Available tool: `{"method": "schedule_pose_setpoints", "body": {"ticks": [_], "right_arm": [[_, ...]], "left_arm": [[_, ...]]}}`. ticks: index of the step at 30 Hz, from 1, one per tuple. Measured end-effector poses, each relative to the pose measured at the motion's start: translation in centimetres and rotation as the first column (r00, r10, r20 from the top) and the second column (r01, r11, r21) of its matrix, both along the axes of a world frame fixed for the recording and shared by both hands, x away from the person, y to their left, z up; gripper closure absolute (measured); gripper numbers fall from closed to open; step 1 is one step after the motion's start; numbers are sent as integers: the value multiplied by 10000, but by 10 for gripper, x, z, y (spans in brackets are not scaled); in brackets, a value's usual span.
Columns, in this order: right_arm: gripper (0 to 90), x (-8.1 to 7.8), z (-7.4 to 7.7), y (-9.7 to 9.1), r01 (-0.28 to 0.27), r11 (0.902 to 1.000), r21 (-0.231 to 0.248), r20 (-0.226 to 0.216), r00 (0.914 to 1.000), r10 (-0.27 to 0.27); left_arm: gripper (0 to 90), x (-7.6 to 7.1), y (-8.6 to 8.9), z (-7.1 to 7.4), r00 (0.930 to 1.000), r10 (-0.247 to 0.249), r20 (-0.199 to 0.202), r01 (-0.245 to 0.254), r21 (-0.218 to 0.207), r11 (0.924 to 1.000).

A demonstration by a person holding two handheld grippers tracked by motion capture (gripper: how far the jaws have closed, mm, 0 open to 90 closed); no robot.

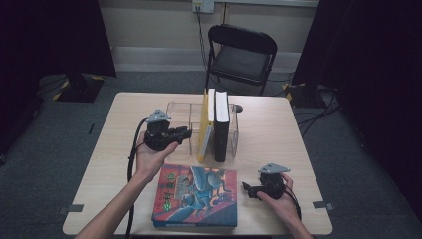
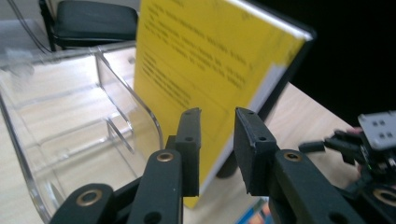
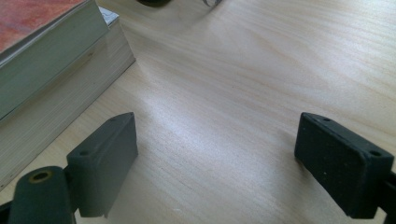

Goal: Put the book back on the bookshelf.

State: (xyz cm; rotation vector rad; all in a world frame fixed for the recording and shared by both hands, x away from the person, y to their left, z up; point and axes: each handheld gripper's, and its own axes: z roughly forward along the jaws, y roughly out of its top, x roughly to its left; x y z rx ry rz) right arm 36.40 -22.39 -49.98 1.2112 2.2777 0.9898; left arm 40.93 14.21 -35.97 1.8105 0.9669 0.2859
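- Left hand-held gripper (image 2: 217, 140): jaws nearly together, holding nothing.
- Upright yellow book (image 2: 205, 70) stands just ahead in clear acrylic rack (image 2: 60, 107); we're nearest.
- Right hand-held gripper (image 3: 215, 158): jaws apart, idle.

A pale wooden table (image 1: 278, 149) stands on grey carpet, with a black folding chair (image 1: 241, 57) behind it. A clear plastic rack (image 1: 185, 115) at the table's middle holds a yellow book (image 1: 204, 127) and a black book (image 1: 221, 124), both upright and side by side. The left gripper (image 1: 185, 133) is held just beside the yellow book, pointing at it. A large illustrated book (image 1: 196, 195) lies flat at the near edge. The right gripper (image 1: 247, 189) rests low on the table, just right of that book, pointing at it.
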Motion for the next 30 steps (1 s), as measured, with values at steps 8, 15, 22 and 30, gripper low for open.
{"method": "schedule_pose_setpoints", "body": {"ticks": [8, 15, 22, 30], "right_arm": [[134, 1, 0, -1, 201, 9998, -8, 7, 9998, -201], [229, -1, 7, -3, 27, 9999, 102, -132, 9999, -26], [254, -6, 30, 2, -254, 9954, 919, 395, 9990, 218], [257, -9, 59, 27, -1289, 9831, 1302, 1152, 9868, 1141]], "left_arm": [[760, -19, 8, -30, 9999, 36, -169, -32, 220, 9998], [766, -38, 22, -52, 9976, -203, -663, 231, 418, 9989], [758, -61, 51, -64, 9958, -60, -913, 128, 741, 9972], [716, -72, 70, -76, 9936, 161, -1122, -87, 666, 9977]]}}
